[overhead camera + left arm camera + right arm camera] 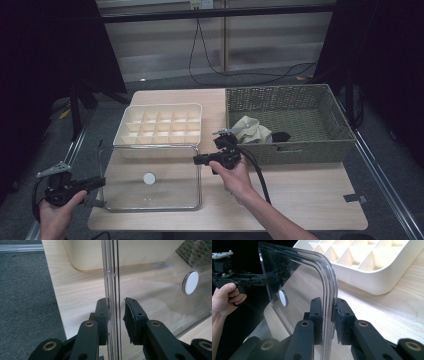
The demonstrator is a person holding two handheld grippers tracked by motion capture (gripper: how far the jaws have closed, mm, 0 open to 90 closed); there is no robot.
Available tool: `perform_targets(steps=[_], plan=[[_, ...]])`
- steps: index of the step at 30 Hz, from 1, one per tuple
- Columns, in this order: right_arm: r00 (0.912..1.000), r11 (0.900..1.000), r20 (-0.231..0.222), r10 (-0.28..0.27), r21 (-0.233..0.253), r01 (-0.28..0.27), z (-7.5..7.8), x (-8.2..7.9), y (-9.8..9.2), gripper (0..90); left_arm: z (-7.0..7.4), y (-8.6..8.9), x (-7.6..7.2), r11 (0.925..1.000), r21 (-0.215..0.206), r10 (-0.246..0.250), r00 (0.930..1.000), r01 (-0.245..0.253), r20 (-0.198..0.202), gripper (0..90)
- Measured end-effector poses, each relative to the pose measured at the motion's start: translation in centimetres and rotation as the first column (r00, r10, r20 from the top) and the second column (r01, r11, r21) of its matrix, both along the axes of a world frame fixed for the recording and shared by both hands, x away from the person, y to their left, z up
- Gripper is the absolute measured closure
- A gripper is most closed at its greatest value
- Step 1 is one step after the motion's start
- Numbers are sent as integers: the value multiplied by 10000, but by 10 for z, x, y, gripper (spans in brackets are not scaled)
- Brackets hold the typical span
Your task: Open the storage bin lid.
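A clear plastic lid (170, 187) with a round white knob (149, 178) hangs flat just over the front left of the table. My left gripper (102, 181) grips its left edge and my right gripper (196, 160) its right edge near the far corner. In the left gripper view the lid's (150, 290) rim runs between the jaws of the left gripper (116, 307), with a hairline gap at the right pad. In the right gripper view the right gripper (328, 307) is shut on the curved corner of the lid (297, 282), and the left gripper (265, 280) holds the far edge.
A cream divided tray (159, 125) sits just behind the lid. At the back right stands a woven basket (300, 97) holding a beige cloth (252, 130) and a dark item (281, 136). Bare wooden tabletop (310, 190) lies at the front right.
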State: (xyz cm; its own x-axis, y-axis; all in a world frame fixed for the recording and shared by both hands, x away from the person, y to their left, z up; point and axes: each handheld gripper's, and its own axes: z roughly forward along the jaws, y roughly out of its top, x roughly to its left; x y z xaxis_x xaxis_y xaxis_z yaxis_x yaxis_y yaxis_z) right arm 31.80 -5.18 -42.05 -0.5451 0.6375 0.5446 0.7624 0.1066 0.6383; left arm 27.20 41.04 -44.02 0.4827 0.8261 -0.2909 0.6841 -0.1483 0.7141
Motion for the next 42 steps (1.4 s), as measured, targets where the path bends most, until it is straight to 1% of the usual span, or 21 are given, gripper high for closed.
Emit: perform_targets(steps=[1, 4, 5, 7, 8, 9, 11, 14, 16, 17, 20, 22, 25, 27, 29, 30, 33, 38, 40, 41, 42], plan=[[10000, 10000, 0, 0, 0, 0, 0, 0, 0, 771, -1, 0, 1, 10000, -7, -11, 10000, 11, -33, 733], [9999, 9996, 47, -97, -247, 98, -3, 2, 1, 766, -7, -3, 5, 10000, 28, -26, 9998, 27, -177, 712], [9998, 9992, 42, -168, -372, 170, -7, 3, 1, 760, -8, -3, 6, 10000, -32, -41, 9998, 40, -182, 702], [9998, 9990, 23, -178, -407, 178, -8, 4, 1, 758, -10, -4, 9, 9999, -137, -15, 9998, 13, -213, 699], [9997, 9989, -53, -223, -415, 220, -11, 6, 1, 753, -11, -4, 11, 9998, -177, -11, 9997, 7, -242, 686], [9997, 9988, -73, -237, -441, 234, -12, 7, 1, 748, -13, -6, 13, 10000, -64, -13, 9995, 11, -305, 680], [9996, 9973, 48, -290, -671, 292, -15, 7, 2, 732, -15, -7, 15, 10000, -75, 18, 9995, -21, -317, 667], [9995, 9966, 22, -326, -762, 326, -18, 7, 3, 723, -17, -7, 16, 9999, -114, 47, 9993, -51, -368, 656], [9994, 9967, -120, -314, -756, 304, -22, 8, 3, 717, -19, -7, 17, 10000, -89, 42, 9992, -46, -396, 645], [9995, 9966, -105, -309, -770, 300, -23, 9, 4, 715, -20, -7, 17, 9999, -112, 101, 9992, -105, -399, 641], [9992, 9965, -218, -329, -771, 312, -28, 10, 6, 709, -24, -8, 18, 9998, -110, 135, 9985, -141, -533, 607], [9993, 9959, -213, -321, -850, 301, -31, 11, 7, 699, -27, -8, 19, 9997, -156, 162, 9983, -171, -568, 601], [9989, 9956, -312, -340, -879, 312, -36, 12, 8, 690, -31, -8, 20, 9995, -212, 221, 9978, -235, -631, 592], [9983, 9947, -445, -381, -968, 336, -41, 13, 9, 673, -33, -9, 20, 9997, -153, 193, 9975, -204, -687, 573], [9982, 9945, -465, -375, -992, 327, -42, 13, 9, 668, -34, -11, 20, 9996, -119, 234, 9973, -243, -701, 564], [9980, 9939, -488, -411, -1046, 358, -43, 13, 10, 661, -35, -11, 20, 9998, -57, 180, 9969, -185, -765, 555], [9975, 9927, -535, -461, -1139, 397, -48, 14, 12, 646, -37, -11, 21, 9998, -106, 169, 9966, -178, -812, 545], [9968, 9923, -618, -508, -1157, 434, -51, 15, 13, 636, -39, -12, 22, 9996, -157, 221, 9959, -236, -875, 540], [9965, 9913, -650, -527, -1236, 444, -54, 15, 13, 624, -40, -12, 22, 9998, -80, 196, 9955, -204, -926, 531], [9961, 9907, -702, -542, -1284, 448, -57, 15, 14, 616, -42, -14, 23, 9993, -120, 330, 9952, -343, -921, 527], [9961, 9907, -702, -542, -1284, 448, -57, 15, 14, 616, -42, -14, 23, 9993, -120, 330, 9952, -343, -921, 526]])
